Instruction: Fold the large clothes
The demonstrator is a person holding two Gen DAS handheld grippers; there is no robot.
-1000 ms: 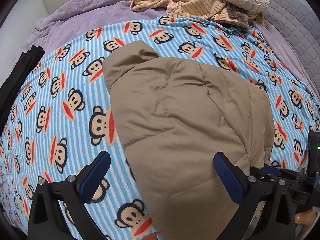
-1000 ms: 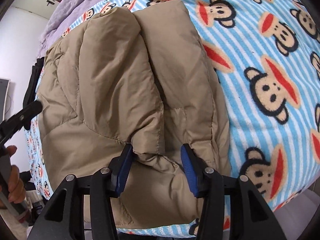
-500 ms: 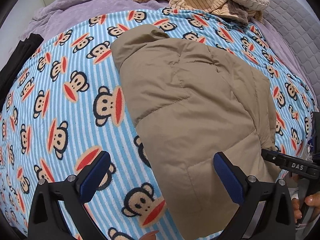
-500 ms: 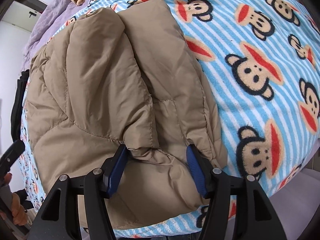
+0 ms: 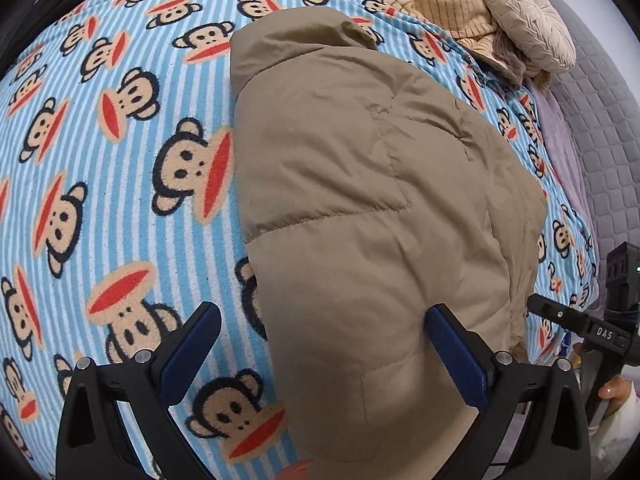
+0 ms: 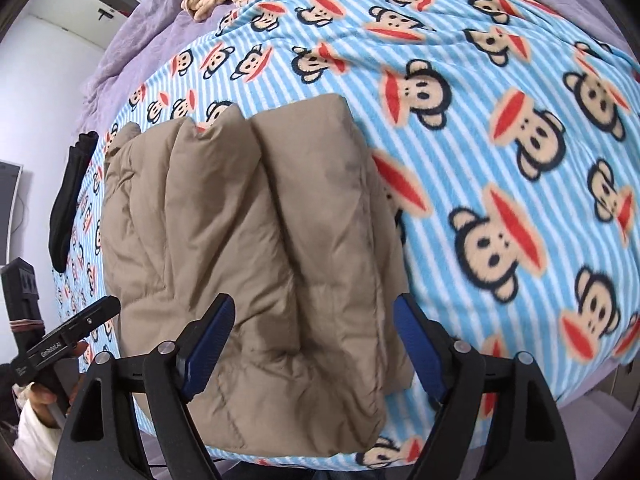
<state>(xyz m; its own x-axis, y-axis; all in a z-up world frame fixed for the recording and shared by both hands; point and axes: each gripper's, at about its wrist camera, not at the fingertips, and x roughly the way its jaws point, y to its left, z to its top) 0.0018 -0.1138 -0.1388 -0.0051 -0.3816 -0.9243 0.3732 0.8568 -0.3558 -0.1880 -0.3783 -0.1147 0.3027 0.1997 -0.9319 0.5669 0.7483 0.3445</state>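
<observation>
While the left gripper (image 5: 322, 354) is hanging over the near end of the jacket (image 5: 372, 208), its jaws are standing wide apart with nothing pinched; the right blue pad (image 5: 454, 354) is sitting over the tan fabric and the left one over the blanket (image 5: 108, 152). The jacket is lying folded on the monkey-print blanket, its hood end pointing away. Beige clothes (image 5: 452, 12) and a cushion (image 5: 528, 20) are lying at the far right. At the right edge the right gripper (image 5: 576, 320) is showing, held by a hand (image 5: 614, 394).

From the right wrist, the right gripper (image 6: 312, 350) is hovering over the jacket (image 6: 256, 240) near its lower edge; its jaws have just been opening and are standing wide, with the fabric lying between them and neither pad pressing it. The blanket (image 6: 500, 128) is spreading out to the right. A dark garment (image 6: 70, 196) is lying at the bed's left edge, and the left gripper (image 6: 76, 330) is showing at lower left.
</observation>
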